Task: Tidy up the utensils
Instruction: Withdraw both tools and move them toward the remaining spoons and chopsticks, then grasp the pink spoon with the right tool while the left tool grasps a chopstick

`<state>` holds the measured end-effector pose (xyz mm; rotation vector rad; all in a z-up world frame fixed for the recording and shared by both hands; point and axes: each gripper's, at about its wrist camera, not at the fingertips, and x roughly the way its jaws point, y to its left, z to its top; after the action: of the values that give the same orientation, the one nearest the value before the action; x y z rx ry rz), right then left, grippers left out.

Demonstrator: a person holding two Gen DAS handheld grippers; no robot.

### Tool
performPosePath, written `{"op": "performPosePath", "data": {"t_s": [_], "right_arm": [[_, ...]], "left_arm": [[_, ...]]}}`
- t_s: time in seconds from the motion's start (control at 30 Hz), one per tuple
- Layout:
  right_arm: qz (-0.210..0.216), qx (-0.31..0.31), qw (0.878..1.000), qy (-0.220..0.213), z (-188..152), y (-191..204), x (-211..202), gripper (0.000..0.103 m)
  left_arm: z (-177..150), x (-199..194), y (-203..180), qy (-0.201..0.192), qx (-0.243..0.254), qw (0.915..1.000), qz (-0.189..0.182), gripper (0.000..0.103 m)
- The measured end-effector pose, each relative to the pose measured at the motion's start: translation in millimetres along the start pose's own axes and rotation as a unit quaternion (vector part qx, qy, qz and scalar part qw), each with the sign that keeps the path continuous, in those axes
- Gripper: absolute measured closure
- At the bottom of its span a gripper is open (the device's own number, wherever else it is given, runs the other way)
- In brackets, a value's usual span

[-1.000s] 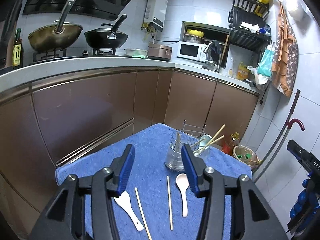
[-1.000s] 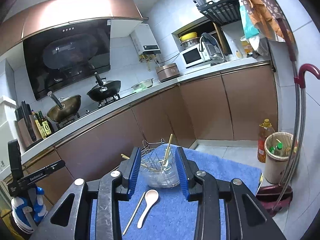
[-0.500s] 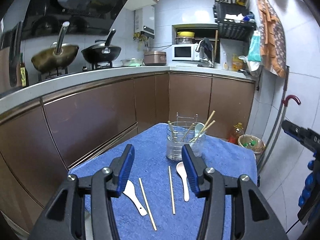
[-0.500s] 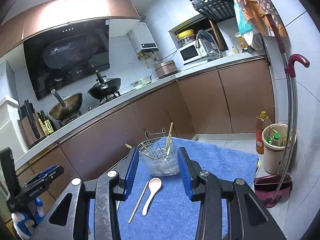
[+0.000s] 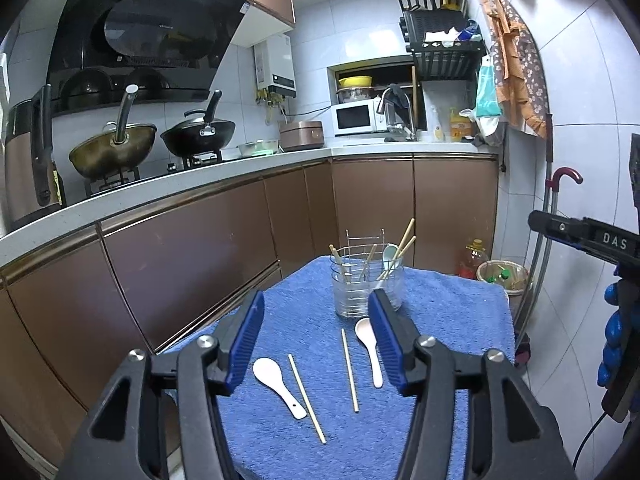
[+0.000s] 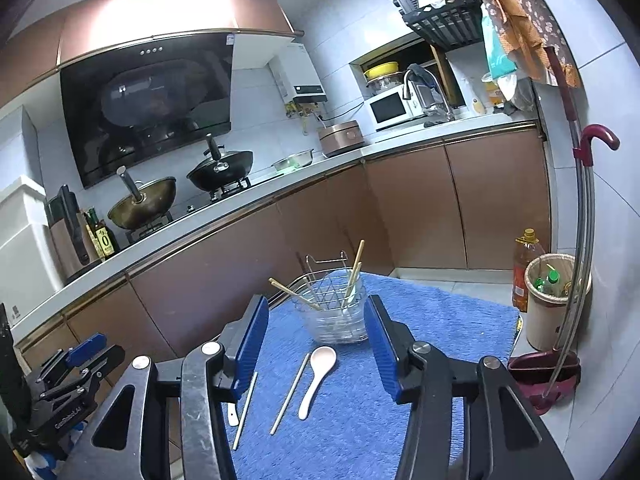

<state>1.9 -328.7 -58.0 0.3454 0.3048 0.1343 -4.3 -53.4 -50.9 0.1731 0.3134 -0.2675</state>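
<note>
Kitchen cabinets frame a blue towel [image 5: 440, 320] on which a clear holder [image 5: 366, 290], already stocked with chopsticks, is set. Two spoons [image 5: 370, 350] [image 5: 278, 384] and two chopsticks [image 5: 350, 370] [image 5: 307, 398] lie loose before it. Both the left gripper [image 5: 316, 340] and right gripper [image 6: 316, 350] are held agape, empty; thin sticks may be fumbled on the pile, or the light holder tipped.

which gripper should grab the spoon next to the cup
Probably the right gripper. The spoon lies centred between its open fingers, just before the cup. In the left gripper's view it lies beside the right finger, off-centre.
</note>
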Motion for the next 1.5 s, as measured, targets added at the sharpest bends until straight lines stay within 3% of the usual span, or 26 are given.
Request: {"op": "performPosePath", "data": {"t_s": [0.47,0.73,1.07,1.2,1.37,1.5], "right_arm": [[-0.003,0.019,0.999,0.038,-19,-26,30,0.054],[-0.012,0.039,0.996,0.079,-41,-48,63,0.052],[-0.013,0.051,0.991,0.121,-59,-62,97,0.052],[-0.012,0.047,0.988,0.145,-66,-60,113,0.052],[-0.008,0.043,0.984,0.173,-74,-59,135,0.052],[-0.001,0.039,0.979,0.199,-83,-58,155,0.052]], "left_arm": [[-11,33,-12,0.038,0.012,0.9988,0.027,0.047],[-27,73,-20,0.084,0.019,0.9959,0.028,0.047],[-42,108,-23,0.103,0.025,0.9942,0.018,0.047],[-53,133,-14,0.150,0.002,0.9887,-0.002,0.047],[-75,170,26,0.228,-0.078,0.9695,-0.046,0.047],[-83,188,58,0.250,-0.139,0.9551,-0.075,0.047]]}}
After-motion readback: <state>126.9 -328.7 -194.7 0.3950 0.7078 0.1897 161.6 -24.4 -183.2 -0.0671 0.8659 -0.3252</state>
